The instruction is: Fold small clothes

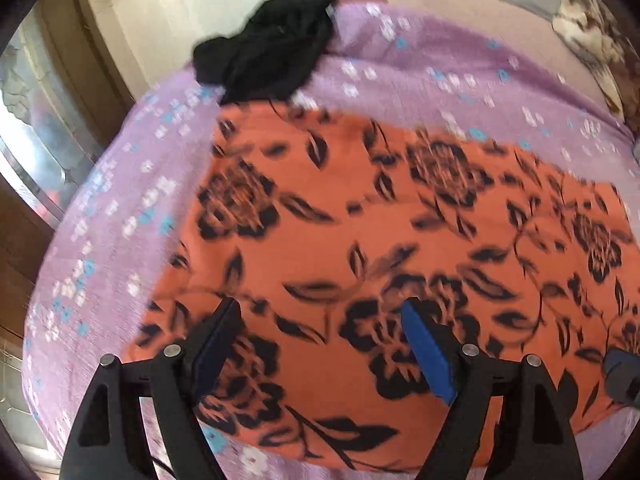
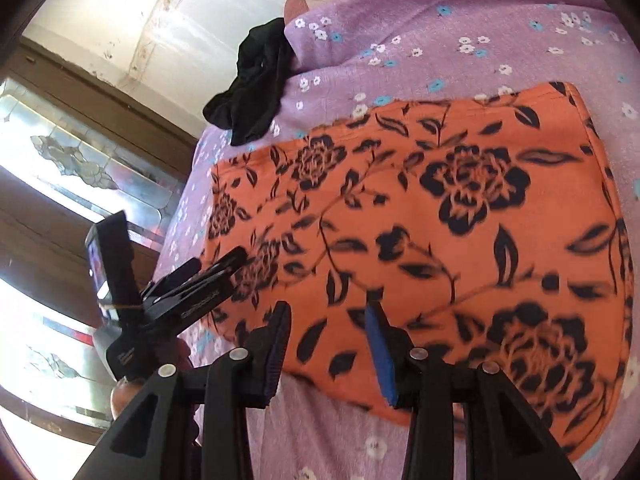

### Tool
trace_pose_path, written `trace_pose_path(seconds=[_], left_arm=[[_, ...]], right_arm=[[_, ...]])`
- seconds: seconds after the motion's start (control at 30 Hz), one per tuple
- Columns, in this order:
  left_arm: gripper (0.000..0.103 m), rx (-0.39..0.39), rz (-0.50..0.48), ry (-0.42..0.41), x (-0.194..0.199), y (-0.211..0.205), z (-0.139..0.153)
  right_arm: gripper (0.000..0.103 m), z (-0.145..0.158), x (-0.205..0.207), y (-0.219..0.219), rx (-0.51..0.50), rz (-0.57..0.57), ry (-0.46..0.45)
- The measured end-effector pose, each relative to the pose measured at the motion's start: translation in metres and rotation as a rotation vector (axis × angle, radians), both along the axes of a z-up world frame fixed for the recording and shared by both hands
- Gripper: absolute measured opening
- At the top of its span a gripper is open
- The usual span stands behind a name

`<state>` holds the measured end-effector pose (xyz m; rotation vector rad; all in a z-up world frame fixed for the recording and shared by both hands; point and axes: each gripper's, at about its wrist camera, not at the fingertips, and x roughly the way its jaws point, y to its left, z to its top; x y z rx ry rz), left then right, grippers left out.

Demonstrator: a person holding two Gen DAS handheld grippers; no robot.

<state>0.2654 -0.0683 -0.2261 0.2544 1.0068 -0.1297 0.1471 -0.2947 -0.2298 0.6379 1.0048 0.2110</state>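
**Orange cloth laid flat on the bed, both grippers empty above it**

The orange flowered cloth (image 2: 420,232) lies spread on the bed (image 2: 460,40), which has a lilac sheet printed with small flowers. It looks smoothed out so that its edges can be found and brought together for a fold. The black garment (image 2: 256,84) sits bunched at the far edge of the bed, well apart from the orange piece, probably set aside to keep the working area free (whether it waits its turn or is done, I cannot tell).

The left gripper (image 1: 320,340) hovers over the near part of the cloth with its jaws spread wide and nothing between them. The right gripper (image 2: 328,336) stands narrower but also open, holding nothing, above the near edge.

Count: two garments, one orange and one black; two grippers.
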Motion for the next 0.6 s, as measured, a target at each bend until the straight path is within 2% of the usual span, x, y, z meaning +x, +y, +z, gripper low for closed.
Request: trace_pose_path(seconds=[0.03, 0.07, 0.13, 0.23, 0.3, 0.37, 0.4, 0.5, 0.6], left_arm=[[0.084, 0.017, 0.003, 0.019, 0.002, 0.001, -0.006], [0.085, 0.032, -0.004, 0.006, 0.0, -0.001, -0.008], [0.086, 0.044, -0.012, 0.0, -0.001, -0.003, -0.006], [0.086, -0.054, 0.035, 0.016, -0.004, 0.014, 0.004], [0.086, -0.114, 0.059, 0.009, -0.013, 0.029, 0.014], [0.086, -0.184, 0.084, 0.001, -0.024, 0.045, 0.024], [0.086, -0.205, 0.116, -0.003, -0.028, 0.053, 0.027], [0.086, -0.269, 0.214, 0.003, -0.033, 0.081, 0.031], [0.086, -0.333, 0.292, 0.047, -0.031, 0.113, 0.024]], right_arm=[[0.042, -0.01, -0.004, 0.001, -0.004, -0.009, 0.04], [0.041, -0.021, -0.006, 0.0, -0.004, -0.019, 0.081], [0.04, -0.024, -0.013, -0.005, 0.033, -0.047, 0.064], [0.041, -0.007, -0.025, -0.011, 0.047, -0.067, 0.017], [0.044, 0.0, -0.04, -0.019, 0.062, -0.096, -0.011], [0.058, 0.001, -0.057, -0.03, 0.12, -0.133, -0.015], [0.06, 0.001, -0.066, -0.036, 0.149, -0.149, -0.017], [0.061, -0.003, -0.092, -0.045, 0.187, -0.19, -0.004], [0.063, -0.01, -0.106, -0.051, 0.236, -0.234, 0.015]])
